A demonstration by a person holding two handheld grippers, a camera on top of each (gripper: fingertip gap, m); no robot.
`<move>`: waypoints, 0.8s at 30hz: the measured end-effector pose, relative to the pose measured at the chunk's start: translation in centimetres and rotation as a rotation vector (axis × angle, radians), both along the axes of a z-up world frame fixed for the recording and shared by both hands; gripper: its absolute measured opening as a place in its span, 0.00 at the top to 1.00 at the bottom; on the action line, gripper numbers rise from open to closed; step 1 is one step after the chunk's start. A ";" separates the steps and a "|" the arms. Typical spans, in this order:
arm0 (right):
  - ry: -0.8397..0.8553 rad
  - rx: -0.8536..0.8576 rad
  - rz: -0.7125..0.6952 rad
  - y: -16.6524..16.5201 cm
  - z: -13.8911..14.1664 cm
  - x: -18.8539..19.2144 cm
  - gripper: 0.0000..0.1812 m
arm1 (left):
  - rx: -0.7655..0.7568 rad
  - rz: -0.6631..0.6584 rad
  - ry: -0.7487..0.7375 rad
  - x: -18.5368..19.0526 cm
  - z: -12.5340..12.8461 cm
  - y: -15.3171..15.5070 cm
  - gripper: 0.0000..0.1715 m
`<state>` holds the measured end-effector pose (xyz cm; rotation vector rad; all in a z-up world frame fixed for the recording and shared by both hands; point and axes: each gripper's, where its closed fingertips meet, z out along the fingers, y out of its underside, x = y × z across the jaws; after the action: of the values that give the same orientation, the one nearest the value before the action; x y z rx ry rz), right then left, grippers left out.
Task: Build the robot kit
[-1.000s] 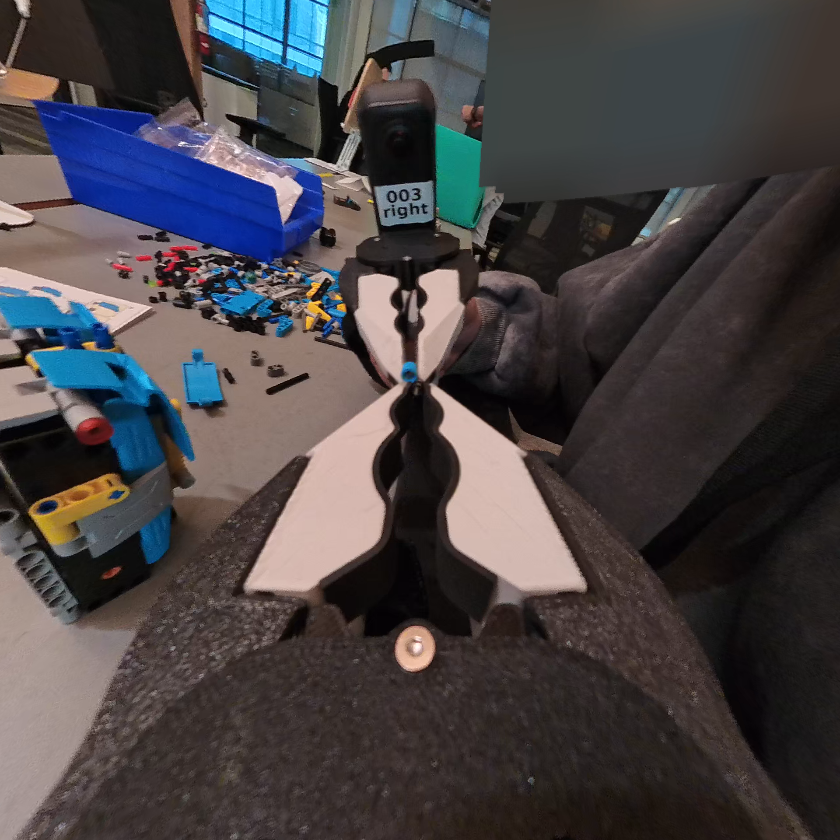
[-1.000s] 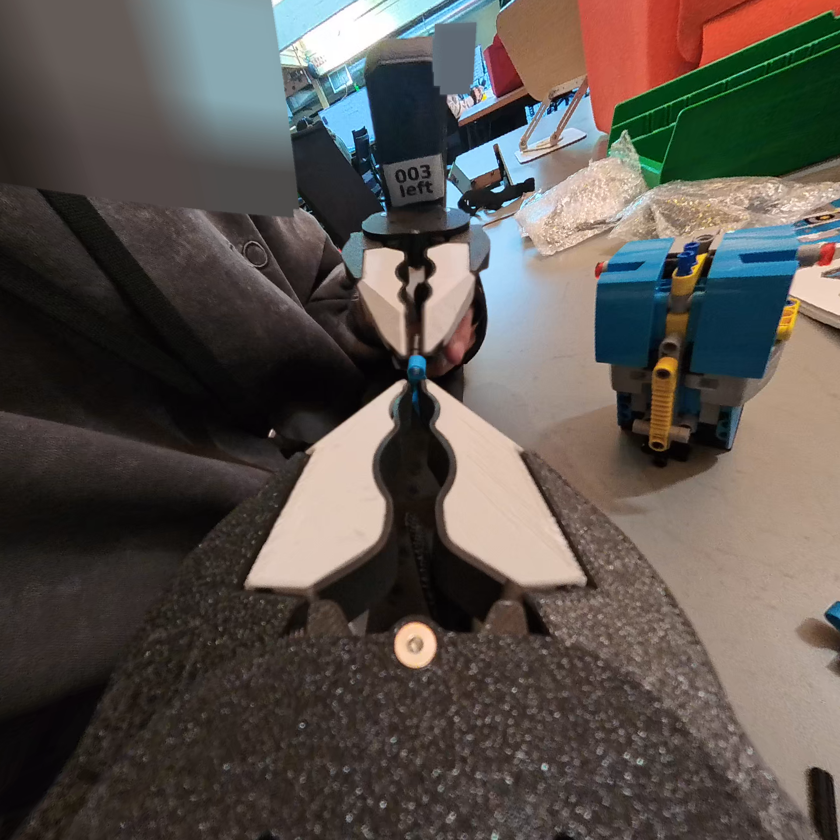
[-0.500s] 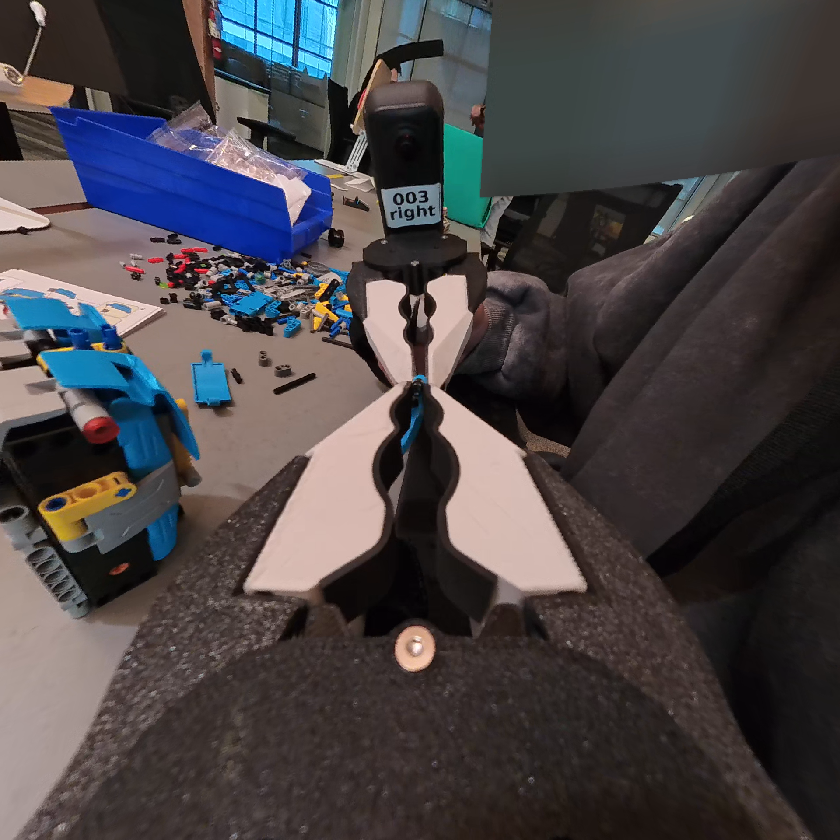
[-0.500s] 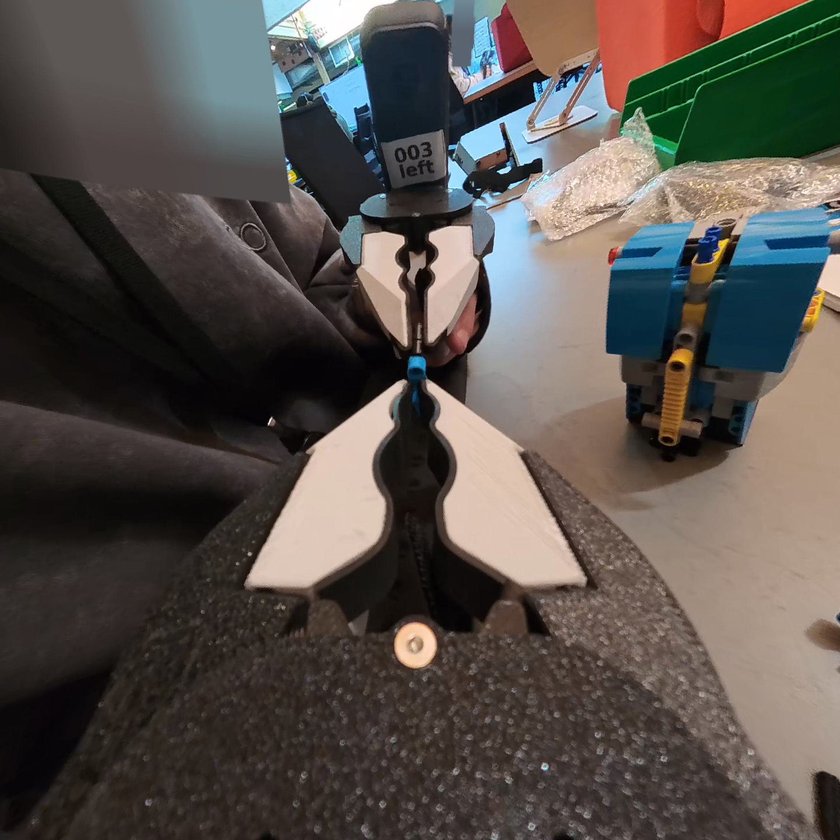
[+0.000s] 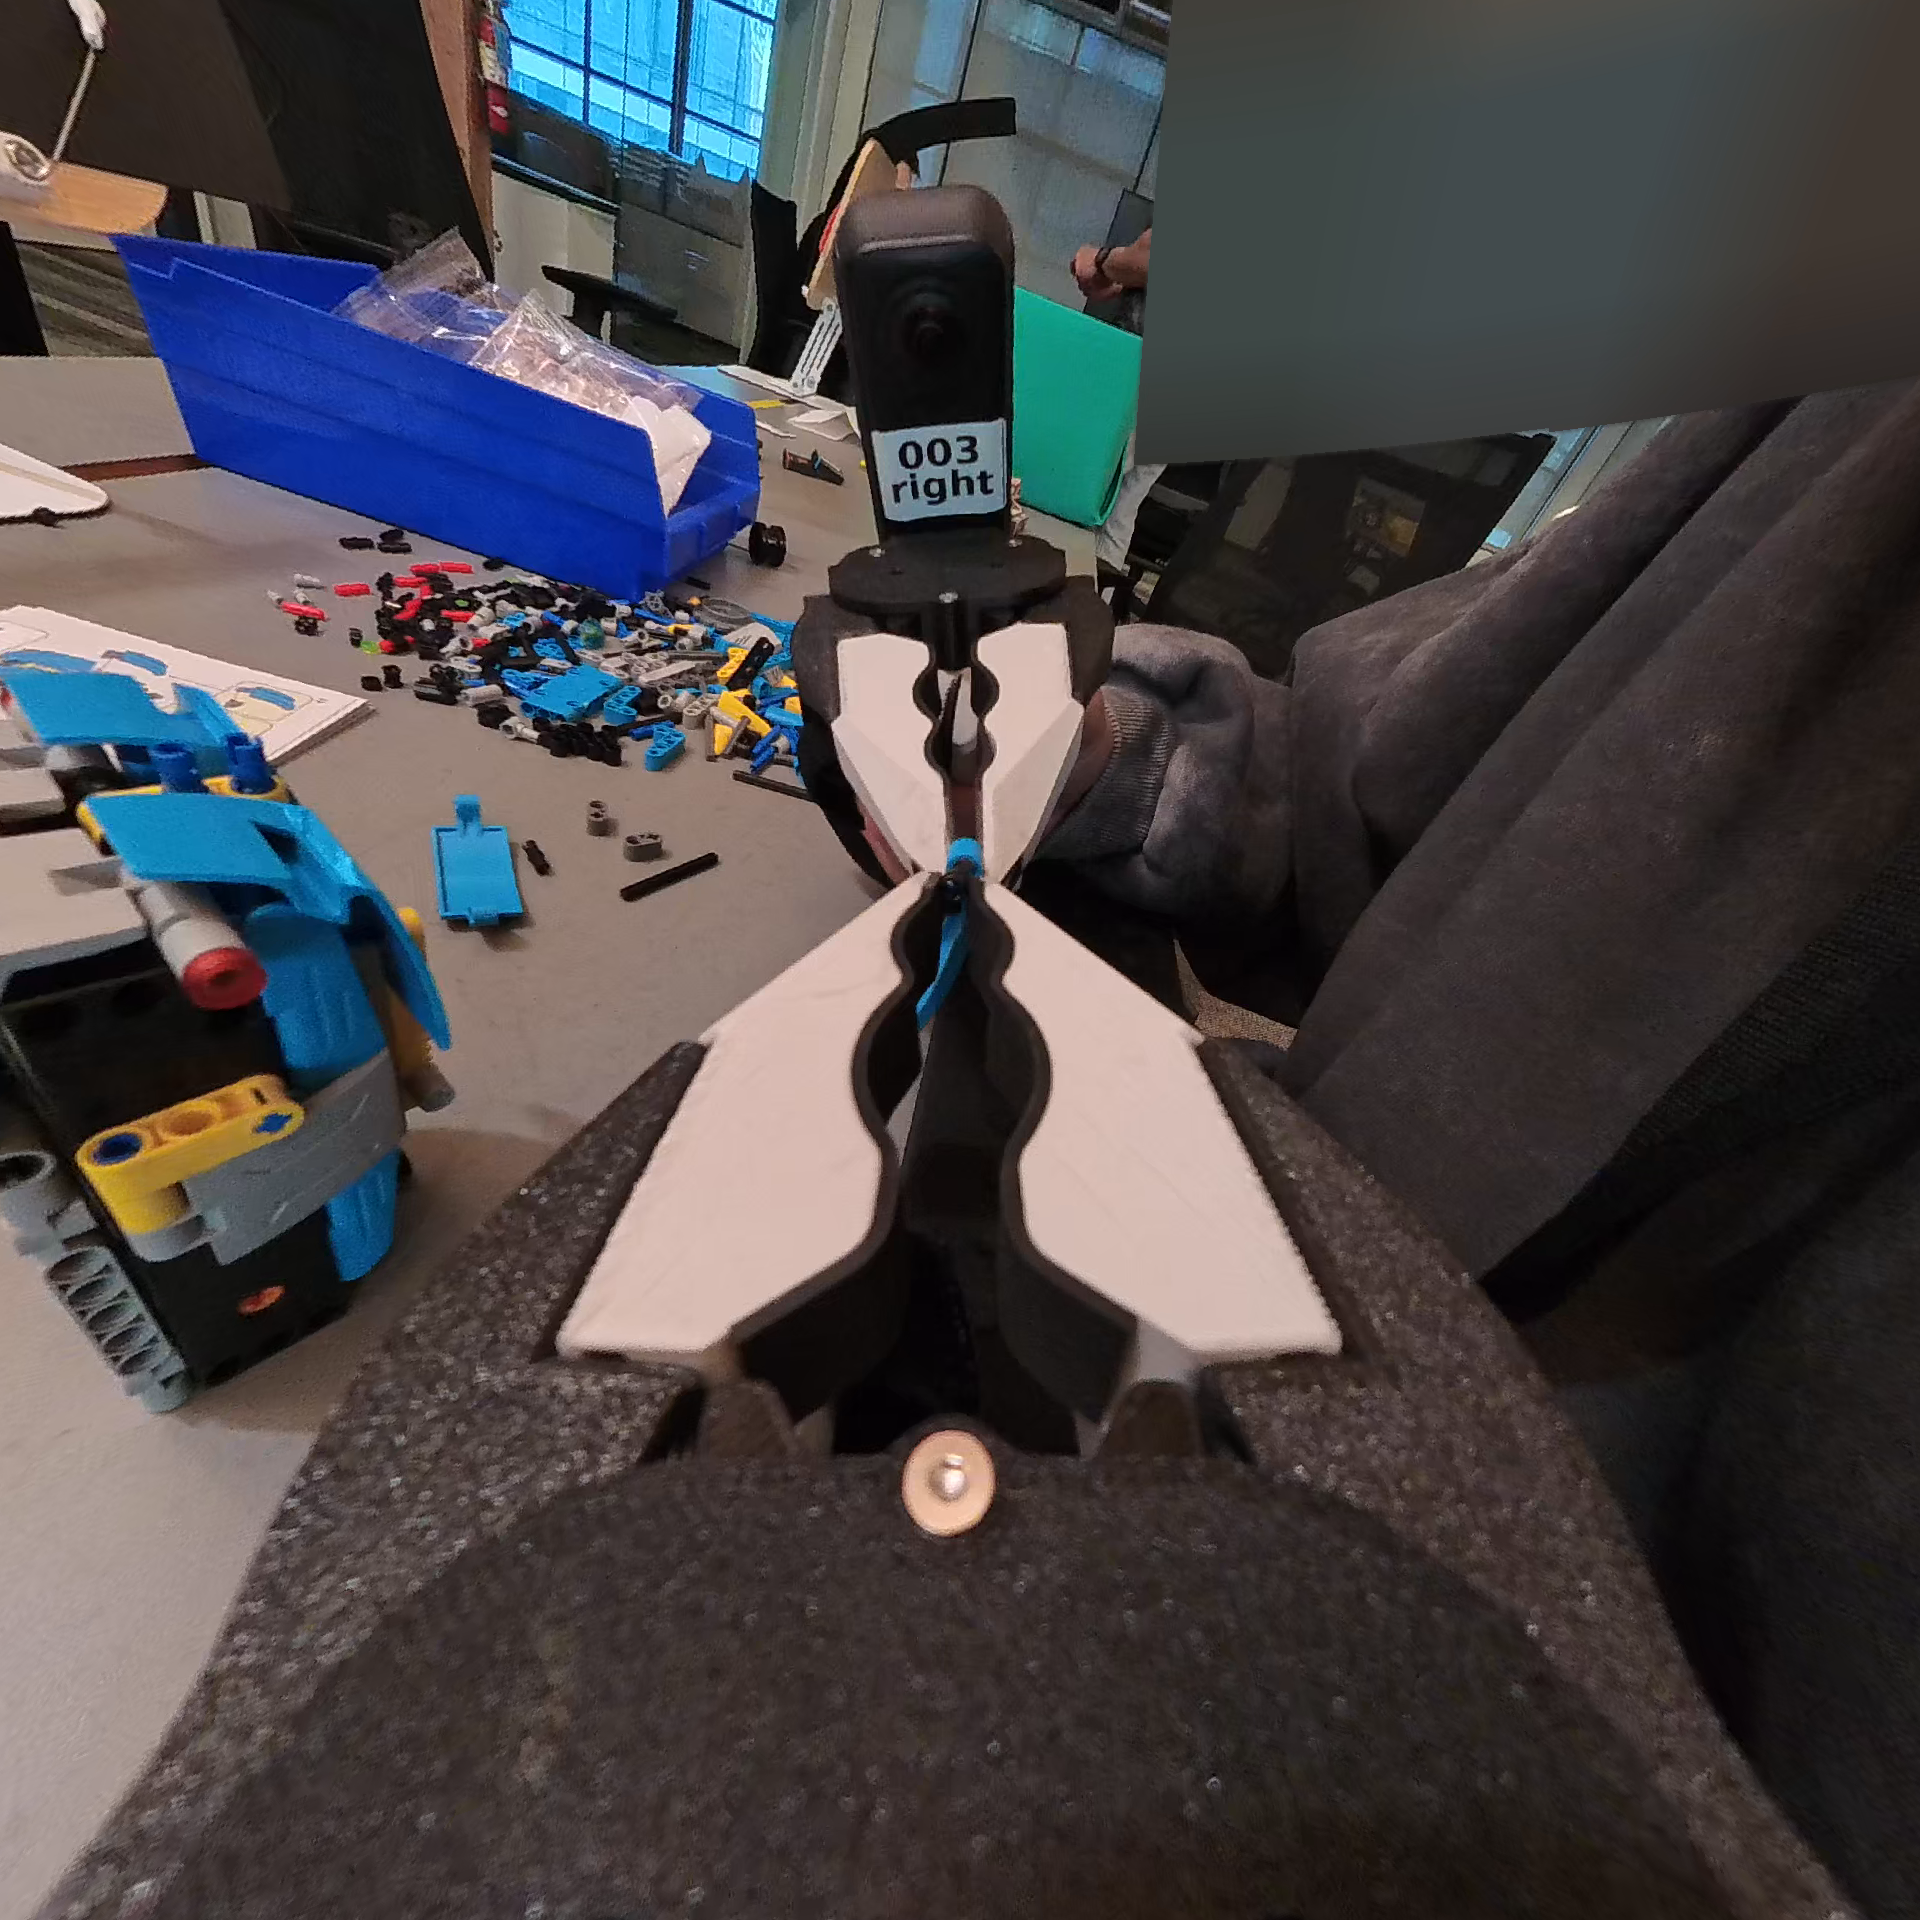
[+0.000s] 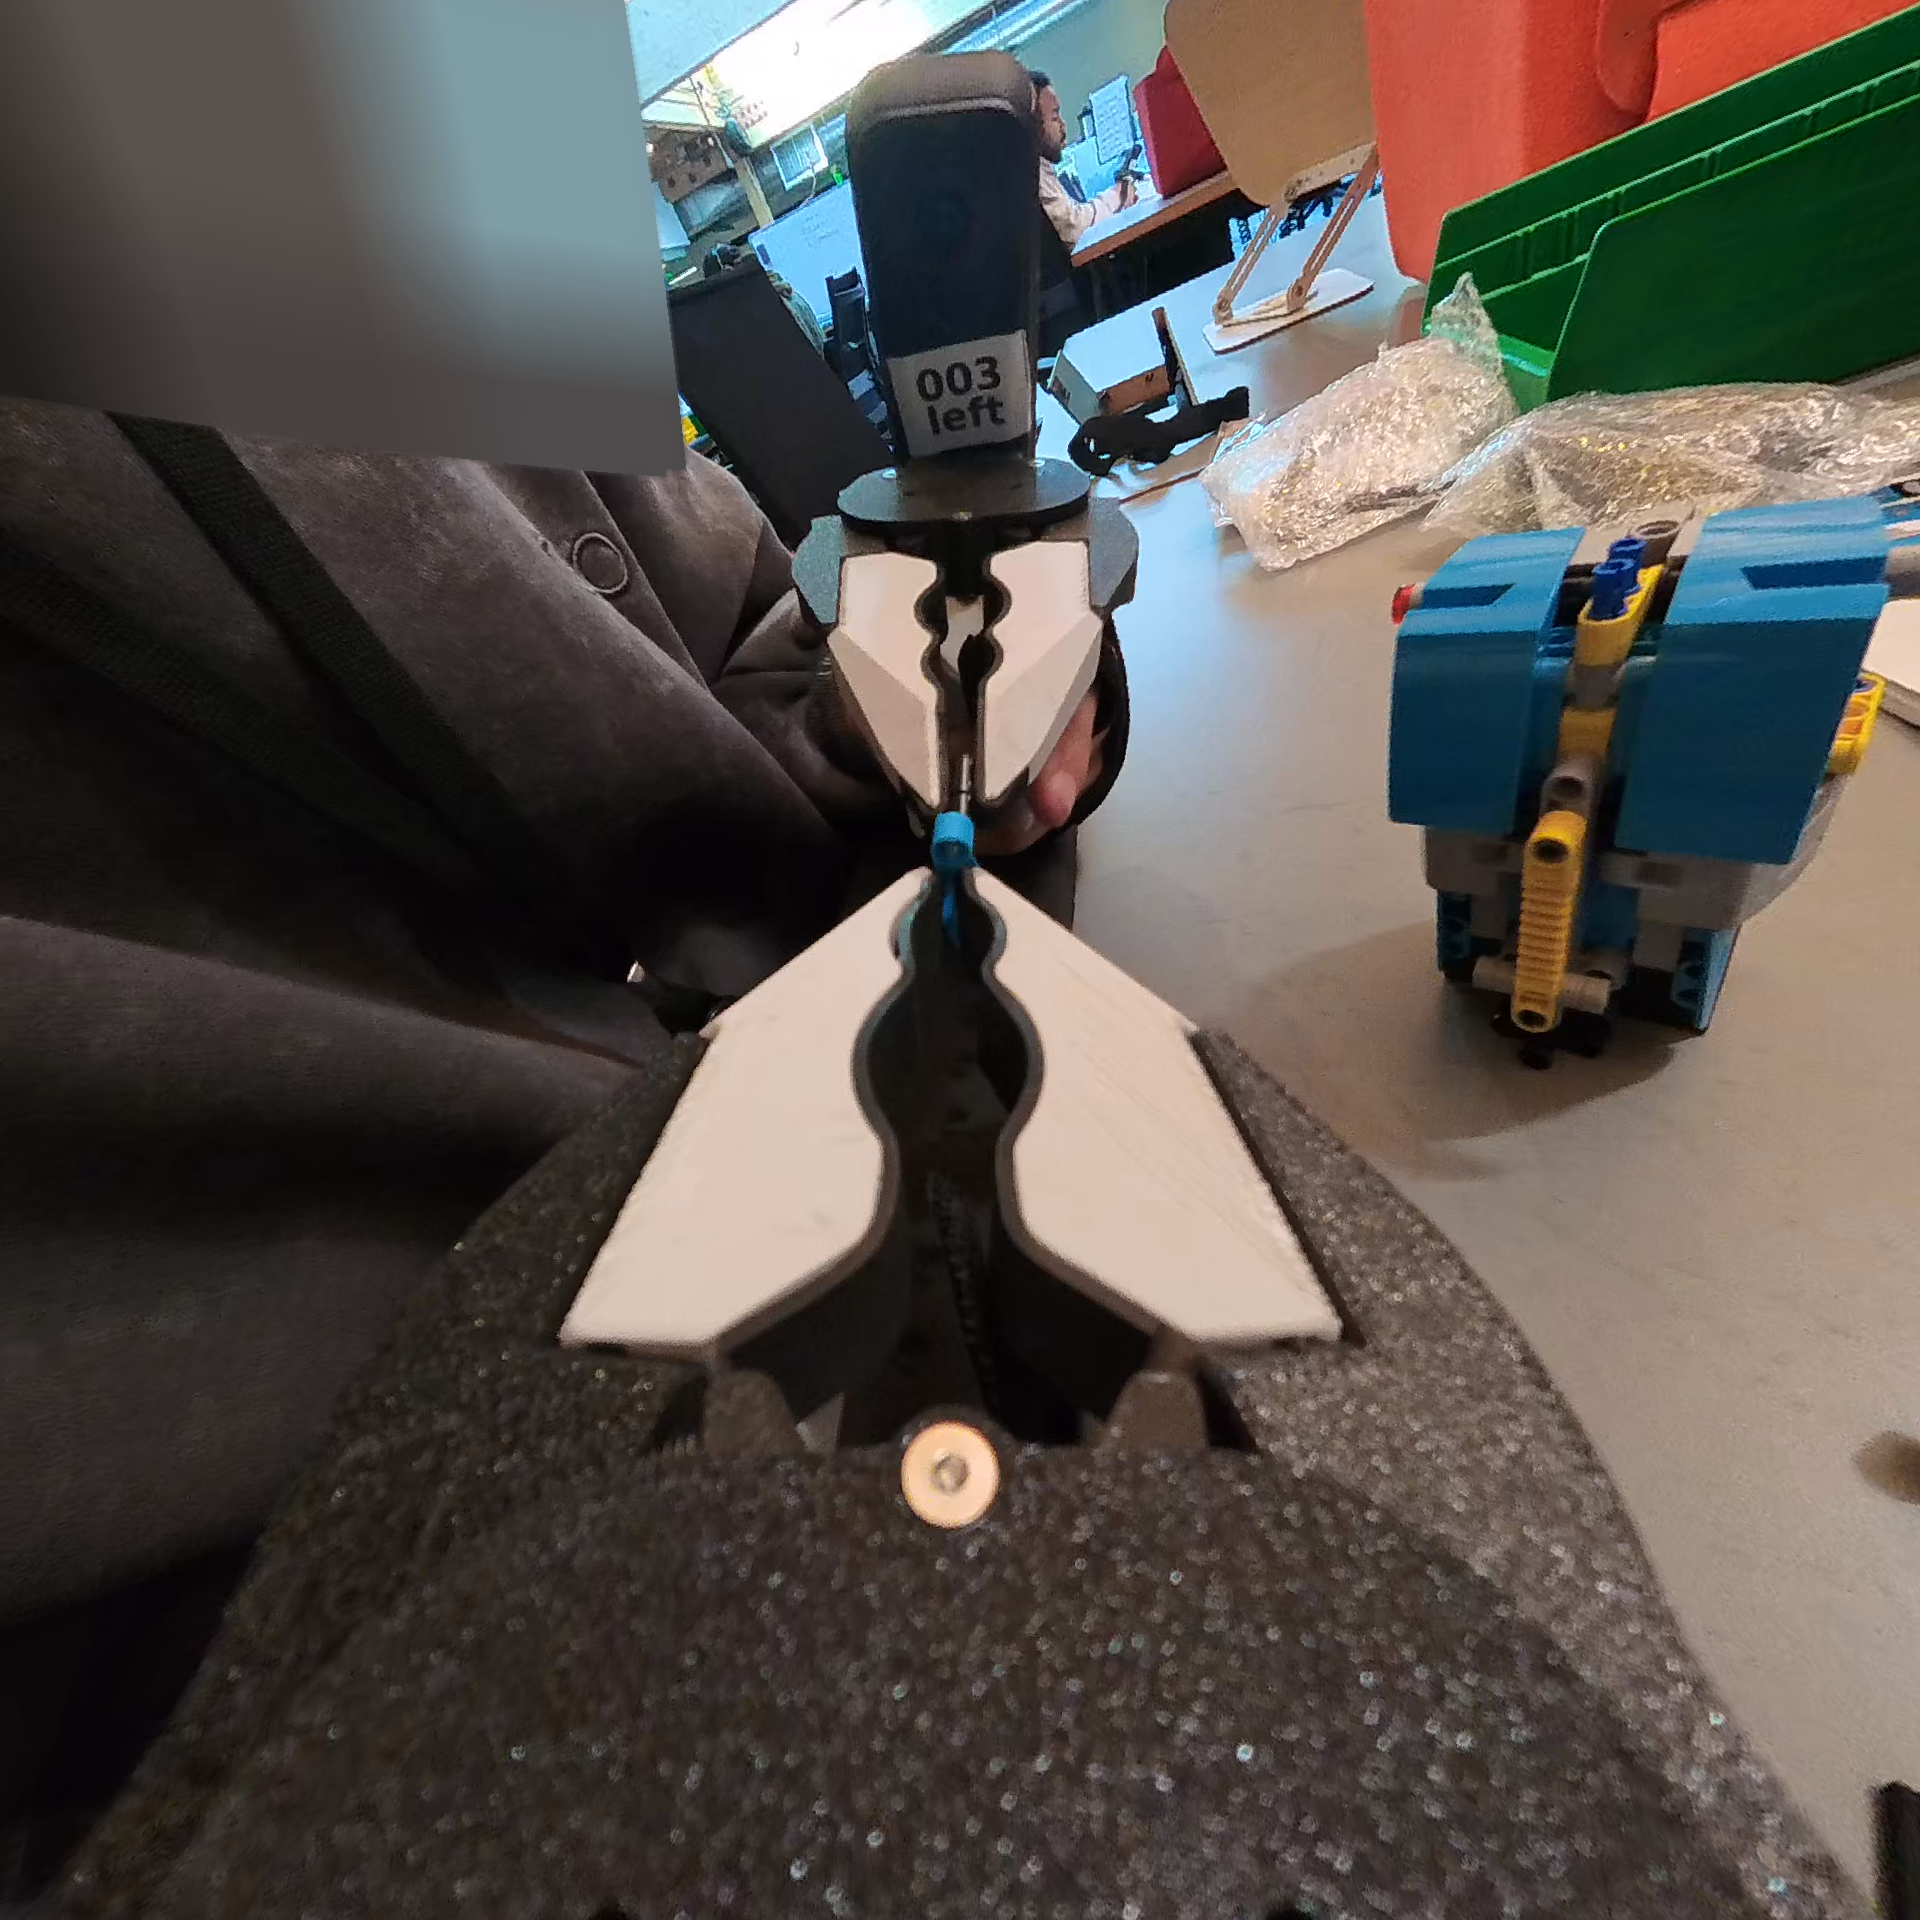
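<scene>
Blue piece (image 6: 951,837) sits pinched in my closed right gripper (image 6: 945,883), tip to tip with my left gripper (image 6: 964,805), itself clamped on a thin black axle (image 6: 966,774); the left wrist view shows more blue than a second ago.

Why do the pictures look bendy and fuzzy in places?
Left wrist view: the wide lens bows the blue bin; the brick model at the edge looks slightly soft. Right wrist view: the plastic bags glint; the brick model throws a soft shadow.
</scene>
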<state>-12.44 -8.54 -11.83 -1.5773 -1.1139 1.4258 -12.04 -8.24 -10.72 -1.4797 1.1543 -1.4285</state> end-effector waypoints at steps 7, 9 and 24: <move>0.002 -0.006 0.005 0.0 0.0 0.0 0.99 | 0.002 0.004 -0.004 0.0 0.0 0.0 0.98; 0.003 -0.008 0.007 0.0 0.0 0.0 0.99 | 0.000 0.005 -0.008 0.0 0.1 0.0 0.98; -0.089 0.148 -0.083 0.6 -0.6 -0.1 0.99 | -0.045 0.011 0.031 0.1 -0.4 0.2 0.98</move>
<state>-12.51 -7.95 -12.46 -1.5751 -1.1636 1.2010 -11.93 -8.08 -11.13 -1.5422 1.1375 -1.4374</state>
